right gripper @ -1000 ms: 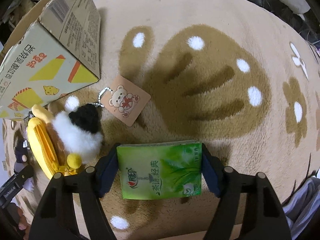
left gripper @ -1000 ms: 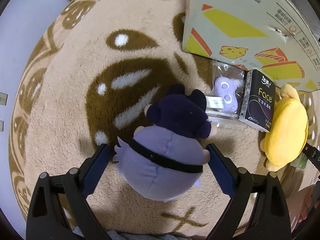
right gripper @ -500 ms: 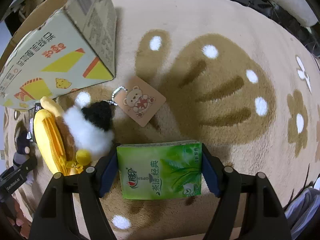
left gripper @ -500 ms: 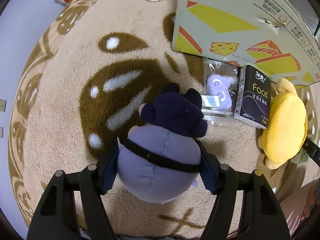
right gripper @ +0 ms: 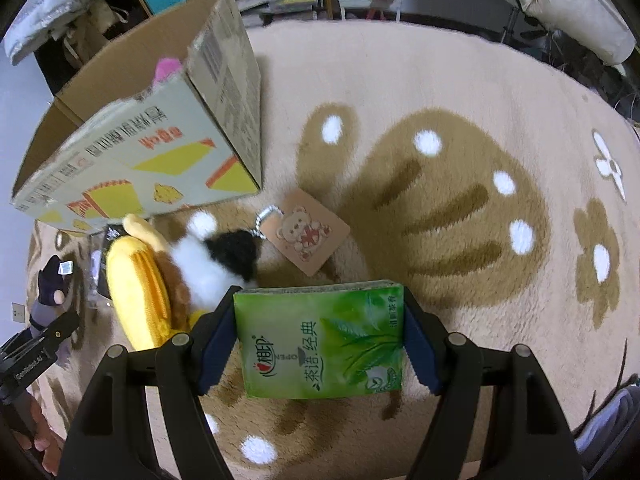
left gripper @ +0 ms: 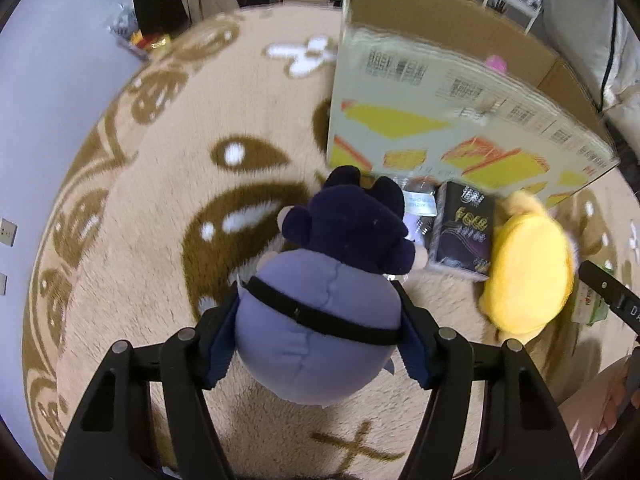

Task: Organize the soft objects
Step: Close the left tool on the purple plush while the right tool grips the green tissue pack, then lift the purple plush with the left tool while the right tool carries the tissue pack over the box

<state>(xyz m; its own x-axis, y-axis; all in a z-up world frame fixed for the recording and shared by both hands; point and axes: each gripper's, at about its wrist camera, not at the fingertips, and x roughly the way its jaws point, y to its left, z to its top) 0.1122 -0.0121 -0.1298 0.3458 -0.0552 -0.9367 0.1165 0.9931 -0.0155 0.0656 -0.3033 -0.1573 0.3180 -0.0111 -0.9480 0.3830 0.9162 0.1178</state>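
Right now both grippers are loaded: the left gripper point(left gripper: 318, 332) is clamped on the belly of a purple plush doll point(left gripper: 320, 308), and the right gripper point(right gripper: 318, 340) is squeezed against the two short sides of a green tissue pack point(right gripper: 320, 342). Both seem lifted off the round plush rug point(right gripper: 440, 92). The open cardboard box point(right gripper: 132, 152) stands ahead — a pink item already peeks over its rim — so the step in hand looks like carrying each load up and over the wall. To do it well, raise the doll high enough that its dark head clears the rim, keep the squeeze gentle but steady, and release only once well inside. A yellow plush point(left gripper: 524, 264), a black tissue pack point(left gripper: 464, 228) and a black-and-white fluffy keychain point(right gripper: 224, 264) wait beside the box.
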